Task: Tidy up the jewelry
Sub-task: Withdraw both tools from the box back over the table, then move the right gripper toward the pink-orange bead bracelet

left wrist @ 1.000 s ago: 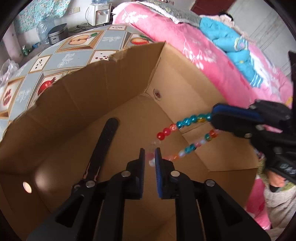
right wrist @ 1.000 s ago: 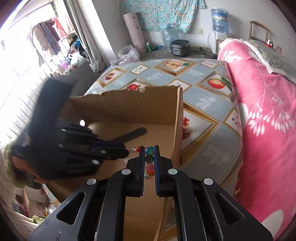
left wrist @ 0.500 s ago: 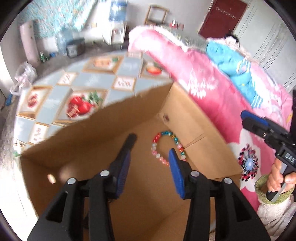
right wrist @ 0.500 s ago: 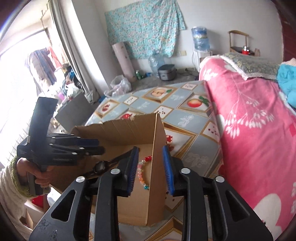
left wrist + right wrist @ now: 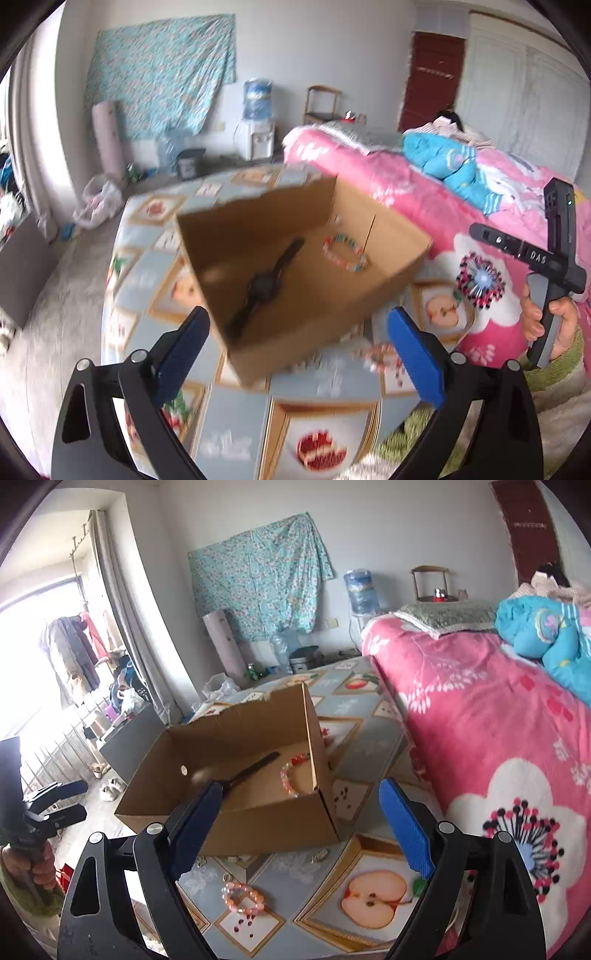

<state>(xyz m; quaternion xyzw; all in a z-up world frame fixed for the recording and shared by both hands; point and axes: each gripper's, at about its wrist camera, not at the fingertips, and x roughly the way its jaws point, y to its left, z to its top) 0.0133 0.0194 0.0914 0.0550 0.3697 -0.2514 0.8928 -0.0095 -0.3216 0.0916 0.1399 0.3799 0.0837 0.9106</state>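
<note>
left tool [image 5: 297, 350]: jaws wide apart, just been opening, nothing between the blue pads; hangs above the near side of the box, clear of it
right tool [image 5: 301, 825]: jaws wide apart too, just been opening, nothing gripped; near corner of the box shows in the gap between the pads
cardboard box [image 5: 236, 827]: open top, sits on the fruit-print cloth [image 5: 373, 890] beside the pink bed quilt [image 5: 491, 738]
beaded bracelet [image 5: 345, 251]: multicolour, lies flat on the box floor near the far right wall, touched by neither tool
black watch [image 5: 264, 286]: lies in the box left of the beaded bracelet, strap stretched out diagonally
pink bracelet [image 5: 242, 897]: outside the box, on the cloth just in front of it, between box and right tool's body
small bits [image 5: 319, 854]: a few tiny pieces on the cloth by the box's front edge, too small to tell what
person's hand [image 5: 554, 321]: green cuff, grips the right tool's handle, seen at right edge of left wrist view
</note>
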